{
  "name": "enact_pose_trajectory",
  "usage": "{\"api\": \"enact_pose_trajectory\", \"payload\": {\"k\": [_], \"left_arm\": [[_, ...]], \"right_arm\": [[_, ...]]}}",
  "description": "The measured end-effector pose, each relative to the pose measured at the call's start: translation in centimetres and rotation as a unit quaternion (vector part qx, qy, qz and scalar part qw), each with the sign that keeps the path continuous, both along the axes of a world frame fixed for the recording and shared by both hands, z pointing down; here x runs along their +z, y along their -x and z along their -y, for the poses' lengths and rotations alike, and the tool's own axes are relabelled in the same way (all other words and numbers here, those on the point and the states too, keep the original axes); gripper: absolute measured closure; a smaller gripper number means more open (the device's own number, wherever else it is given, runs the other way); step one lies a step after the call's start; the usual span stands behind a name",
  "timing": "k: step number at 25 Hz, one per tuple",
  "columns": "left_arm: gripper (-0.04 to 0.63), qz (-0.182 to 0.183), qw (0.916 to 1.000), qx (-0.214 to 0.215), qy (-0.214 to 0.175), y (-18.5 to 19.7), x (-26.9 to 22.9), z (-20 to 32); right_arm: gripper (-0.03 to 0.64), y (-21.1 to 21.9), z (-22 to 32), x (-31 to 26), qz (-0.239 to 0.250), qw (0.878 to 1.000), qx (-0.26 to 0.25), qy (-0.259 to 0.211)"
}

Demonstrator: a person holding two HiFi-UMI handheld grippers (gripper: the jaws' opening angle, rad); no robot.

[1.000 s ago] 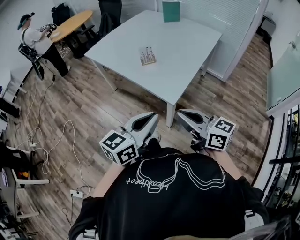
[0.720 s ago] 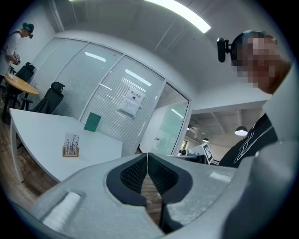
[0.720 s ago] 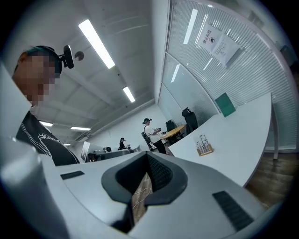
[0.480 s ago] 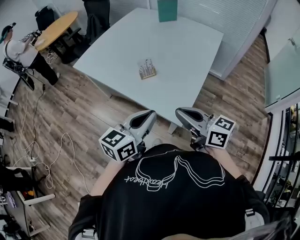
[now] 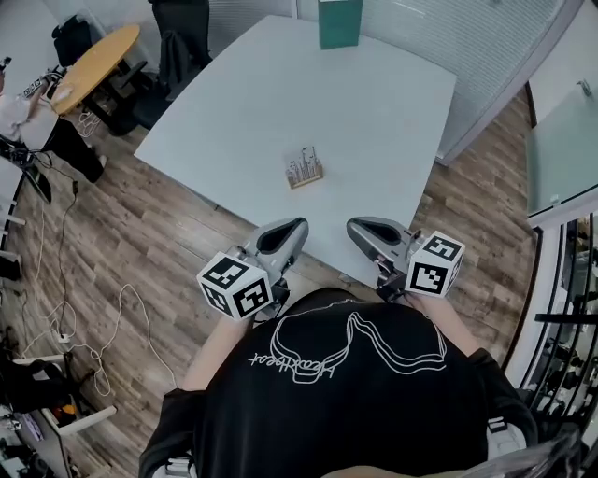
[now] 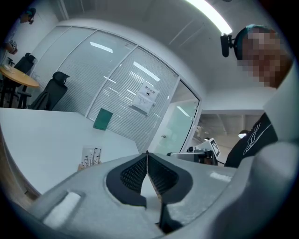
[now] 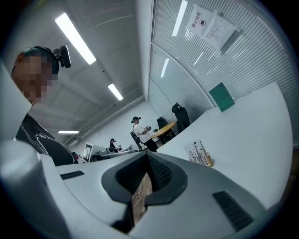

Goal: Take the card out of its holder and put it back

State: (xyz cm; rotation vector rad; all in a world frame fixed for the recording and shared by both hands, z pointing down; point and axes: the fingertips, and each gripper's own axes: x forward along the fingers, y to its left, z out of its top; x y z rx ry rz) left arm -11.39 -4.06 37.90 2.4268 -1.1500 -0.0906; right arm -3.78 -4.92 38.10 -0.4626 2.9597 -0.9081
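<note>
Nothing is done yet: the card (image 5: 304,163) stands in its holder (image 5: 306,178) on the table (image 5: 392,103), well ahead of the left gripper (image 5: 295,226) and right gripper (image 5: 354,225), both closed tight and empty

Open white table (image 5: 374,112) all round the card holder (image 5: 305,170), green board (image 5: 339,21) well apart at far edge

A smooth, matt white table (image 5: 374,112) stands on a wood-plank floor (image 5: 121,252). The holder (image 5: 305,175) has a pale wooden base. The left gripper (image 5: 297,224) and right gripper (image 5: 353,224) are matt grey plastic with black ribbed pads (image 6: 133,173). The person's shirt (image 5: 346,401) is black cloth.
</note>
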Motion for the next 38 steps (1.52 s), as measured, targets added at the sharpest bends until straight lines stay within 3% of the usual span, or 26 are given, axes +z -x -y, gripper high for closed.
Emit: {"api": "enact_pose_trajectory", "payload": {"k": [19,27,33,38], "left_arm": [[0.577,0.043,0.9986,-0.03,0.0,6.2,6.0,11.7],[0.574,0.08,0.9967,-0.01,0.004,7.6,9.2,15.4],[0.514,0.119,0.9928,0.005,0.011,7.9,12.7,17.5],[0.491,0.137,0.9887,0.06,0.012,7.9,14.9,18.8]], "right_arm": [[0.607,1.8,7.9,4.5,-0.019,0.997,0.039,0.057],[0.607,0.8,9.9,6.6,-0.028,0.995,0.054,0.08],[0.607,0.3,10.5,7.6,-0.035,0.993,0.061,0.092],[0.607,-0.7,10.6,8.6,-0.045,0.99,0.072,0.115]]}}
